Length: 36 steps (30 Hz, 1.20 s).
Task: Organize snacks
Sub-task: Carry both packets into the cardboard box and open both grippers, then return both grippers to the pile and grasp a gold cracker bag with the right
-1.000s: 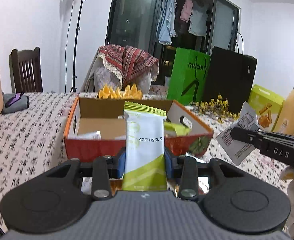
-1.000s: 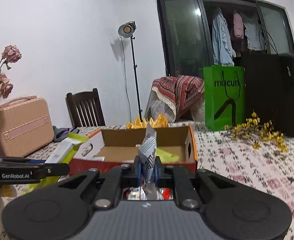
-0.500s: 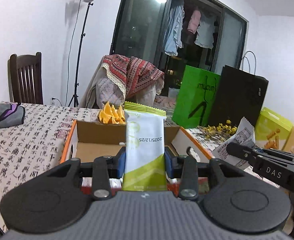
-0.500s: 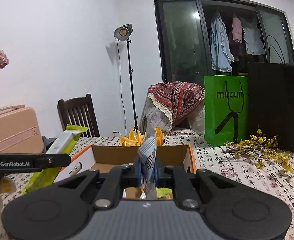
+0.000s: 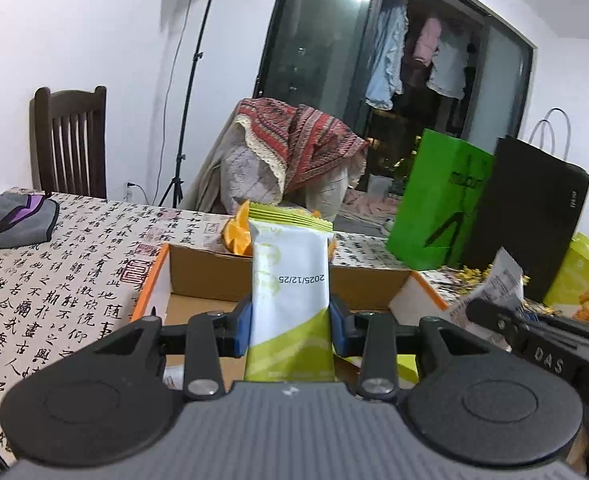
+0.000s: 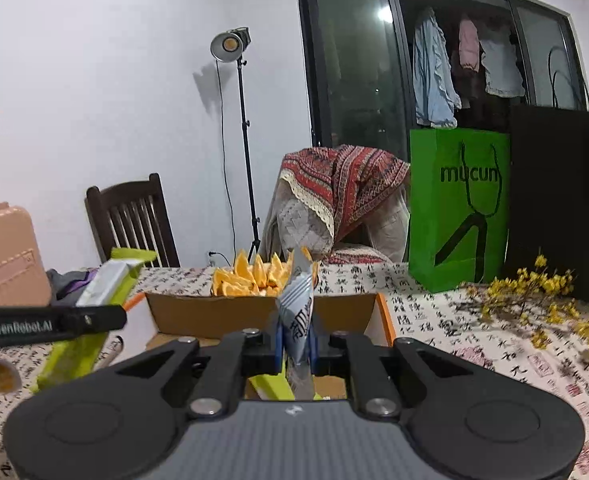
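Left gripper (image 5: 290,328) clamping packet (image 5: 290,300) dated 2025/12/25, right gripper (image 6: 296,346) pinching grey sachet (image 6: 297,316), "mucun" bag (image 6: 458,208)

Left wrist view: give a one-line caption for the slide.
Left gripper holds a white-and-green snack packet upright over the open cardboard box on the table.

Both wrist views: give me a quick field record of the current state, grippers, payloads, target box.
left gripper: shut on the green-and-white snack packet, held upright
right gripper: shut on the grey snack packet, edge-on
cardboard box: open, orange rim, just beyond both grippers
box contents: partly hidden; a yellow-green item shows in the right wrist view
behind box: orange slices
table: calligraphy-print cloth
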Motion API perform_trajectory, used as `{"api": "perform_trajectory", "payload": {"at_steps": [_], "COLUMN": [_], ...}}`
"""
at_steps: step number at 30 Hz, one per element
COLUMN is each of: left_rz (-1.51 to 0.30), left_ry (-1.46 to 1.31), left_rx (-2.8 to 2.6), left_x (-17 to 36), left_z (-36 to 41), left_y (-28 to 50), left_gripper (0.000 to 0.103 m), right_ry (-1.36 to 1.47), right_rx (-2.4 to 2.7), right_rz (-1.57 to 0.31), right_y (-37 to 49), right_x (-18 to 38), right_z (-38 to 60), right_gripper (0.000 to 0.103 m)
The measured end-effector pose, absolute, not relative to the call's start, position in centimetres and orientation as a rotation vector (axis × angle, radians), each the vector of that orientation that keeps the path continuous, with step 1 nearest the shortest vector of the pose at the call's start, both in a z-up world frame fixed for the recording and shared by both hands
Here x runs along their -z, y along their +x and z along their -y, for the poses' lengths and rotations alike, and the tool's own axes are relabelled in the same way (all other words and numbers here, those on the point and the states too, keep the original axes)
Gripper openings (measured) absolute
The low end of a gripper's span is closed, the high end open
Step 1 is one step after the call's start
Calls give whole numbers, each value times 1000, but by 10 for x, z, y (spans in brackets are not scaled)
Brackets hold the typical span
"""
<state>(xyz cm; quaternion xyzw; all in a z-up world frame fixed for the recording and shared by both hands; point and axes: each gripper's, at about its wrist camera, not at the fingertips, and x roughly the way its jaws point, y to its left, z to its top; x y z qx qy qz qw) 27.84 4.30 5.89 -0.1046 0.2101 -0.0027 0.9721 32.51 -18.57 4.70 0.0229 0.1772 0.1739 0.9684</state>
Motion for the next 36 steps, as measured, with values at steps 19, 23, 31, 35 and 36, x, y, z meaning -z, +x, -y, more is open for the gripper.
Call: {"api": "perform_trajectory", "payload": {"at_steps": [19, 23, 31, 35, 36], "left_rz": [-475, -439, -396, -402, -406], "left_ry": [-196, -188, -200, -193, -194], "left_rx": [-2, -23, -59, -73, -76], "left_x": [-22, -28, -39, -40, -40], "left_z": [-48, -46, -49, -49, -49], "left_y": [293, 285, 272, 271, 271], "left_gripper": [48, 84, 103, 103, 103], "right_ry": [65, 62, 59, 65, 66], "right_rx": [-344, -356, -360, -361, -362], "right_rz": [-388, -375, -334, -337, -335], "right_y": [343, 339, 332, 332, 332], "right_x": [-10, -11, -16, -16, -17], "right_z": [189, 189, 192, 192, 193], "right_gripper": [21, 47, 100, 103, 103]}}
